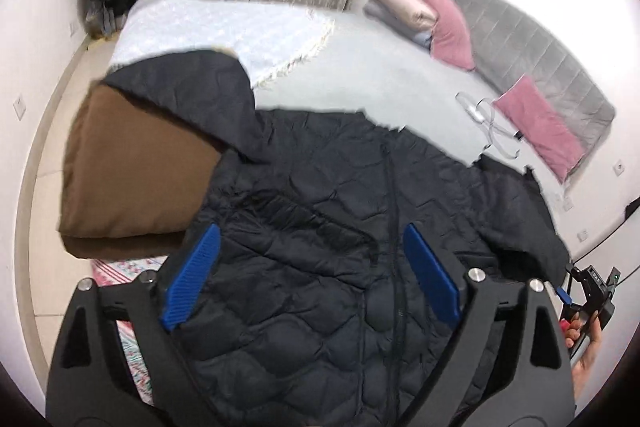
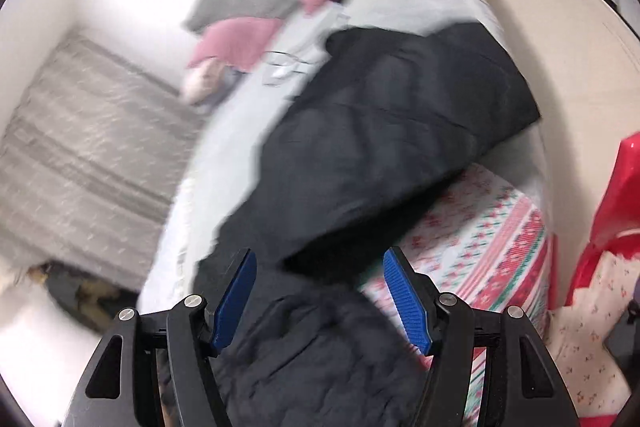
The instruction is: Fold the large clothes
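A black quilted puffer jacket [image 1: 320, 187] lies spread on the grey bed [image 1: 380, 67], zip facing up, with a sleeve folded over its left side. My left gripper [image 1: 311, 229] hovers above its middle, jaws wide apart, the blue pads touching nothing. In the blurred right wrist view the jacket [image 2: 380, 131] runs across the bed's corner. My right gripper [image 2: 320, 255] stands open above the jacket's near edge, with fabric below the fingers and none pinched between them. A person's hand [image 1: 588, 331] shows at the left wrist view's right edge.
A brown folded blanket [image 1: 132, 163] lies left of the jacket. Pink pillows [image 1: 536, 123] and folded clothes [image 1: 396, 7] sit by the grey headboard [image 1: 520, 39]. A patterned sheet [image 2: 480, 239] covers the bed's side. A red bag [image 2: 616, 195] stands at the right.
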Demonstrator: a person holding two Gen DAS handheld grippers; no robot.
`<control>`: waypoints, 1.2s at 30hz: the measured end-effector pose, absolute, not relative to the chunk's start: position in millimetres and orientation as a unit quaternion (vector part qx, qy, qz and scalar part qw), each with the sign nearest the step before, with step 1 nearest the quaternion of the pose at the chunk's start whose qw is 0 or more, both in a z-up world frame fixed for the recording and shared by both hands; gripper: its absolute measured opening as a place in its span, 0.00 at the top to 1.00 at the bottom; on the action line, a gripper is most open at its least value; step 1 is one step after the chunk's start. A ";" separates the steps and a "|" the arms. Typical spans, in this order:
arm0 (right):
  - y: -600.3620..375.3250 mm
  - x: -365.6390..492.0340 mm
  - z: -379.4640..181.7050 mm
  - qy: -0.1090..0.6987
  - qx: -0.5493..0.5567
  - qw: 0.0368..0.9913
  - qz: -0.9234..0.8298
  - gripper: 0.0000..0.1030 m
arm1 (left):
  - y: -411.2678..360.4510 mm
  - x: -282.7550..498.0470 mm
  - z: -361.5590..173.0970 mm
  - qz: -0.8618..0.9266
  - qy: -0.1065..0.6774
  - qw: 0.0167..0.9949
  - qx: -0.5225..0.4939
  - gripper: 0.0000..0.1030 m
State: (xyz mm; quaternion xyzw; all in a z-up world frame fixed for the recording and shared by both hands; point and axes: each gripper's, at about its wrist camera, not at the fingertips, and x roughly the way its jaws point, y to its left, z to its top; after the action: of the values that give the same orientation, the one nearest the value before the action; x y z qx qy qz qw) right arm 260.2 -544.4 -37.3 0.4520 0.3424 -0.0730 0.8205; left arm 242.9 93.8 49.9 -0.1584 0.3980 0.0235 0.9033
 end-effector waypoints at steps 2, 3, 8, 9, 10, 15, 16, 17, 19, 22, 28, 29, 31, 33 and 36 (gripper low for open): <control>-553.3 262.9 -61.3 0.339 0.468 0.811 -0.086 0.35 | 93.5 255.9 23.1 0.034 0.415 0.894 -0.166 0.10; -556.2 263.7 -70.0 0.342 0.469 0.809 -0.091 0.35 | 92.9 259.6 9.2 0.034 0.423 0.890 -0.165 0.10; -582.3 272.2 -83.6 0.318 0.502 0.796 -0.115 0.35 | 88.2 283.2 -44.3 0.027 0.473 0.871 -0.128 0.10; -586.2 273.2 -84.7 0.311 0.507 0.794 -0.121 0.35 | 86.6 286.2 -47.1 0.030 0.476 0.870 -0.121 0.10; -591.3 274.1 -87.2 0.300 0.517 0.791 -0.127 0.35 | 84.6 288.3 -48.5 0.028 0.478 0.870 -0.119 0.10; -605.7 282.6 -100.7 0.270 0.565 0.769 -0.129 0.35 | 81.4 290.0 -55.0 0.027 0.486 0.866 -0.111 0.10; -606.0 283.9 -98.8 0.263 0.562 0.773 -0.134 0.35 | 81.4 289.8 -56.8 0.026 0.491 0.864 -0.111 0.10; -605.7 284.3 -96.4 0.259 0.557 0.777 -0.141 0.37 | 81.8 290.2 -59.0 0.024 0.499 0.859 -0.114 0.10; -601.7 286.3 -88.1 0.251 0.533 0.793 -0.156 0.47 | 81.6 292.4 -61.0 0.014 0.511 0.851 -0.119 0.10; -592.2 283.6 -64.2 0.241 0.468 0.831 -0.181 0.74 | 78.5 292.0 -57.0 0.020 0.501 0.859 -0.100 0.10; -585.9 296.9 -28.2 0.213 0.403 0.874 -0.171 0.93 | 78.7 290.1 -48.2 0.016 0.489 0.867 -0.095 0.10; -585.6 300.7 -23.1 0.209 0.395 0.879 -0.167 0.94 | 79.8 289.5 -47.1 0.016 0.486 0.869 -0.093 0.10; -582.5 307.2 -10.3 0.200 0.365 0.894 -0.166 0.95 | 85.0 287.6 -45.0 0.024 0.477 0.873 -0.095 0.10; -577.3 315.8 1.8 0.188 0.331 0.909 -0.169 0.96 | 88.8 288.6 -42.3 0.027 0.465 0.880 -0.095 0.10; -567.5 325.4 22.9 0.158 0.275 0.932 -0.173 0.96 | 96.2 289.6 -38.0 0.046 0.448 0.888 -0.093 0.10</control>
State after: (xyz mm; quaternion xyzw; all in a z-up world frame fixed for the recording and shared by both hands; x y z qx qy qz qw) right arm 325.4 -567.5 22.9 0.2754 0.1585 -0.1729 0.9323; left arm 289.6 96.2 -38.0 -0.0928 0.4482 0.0459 0.8879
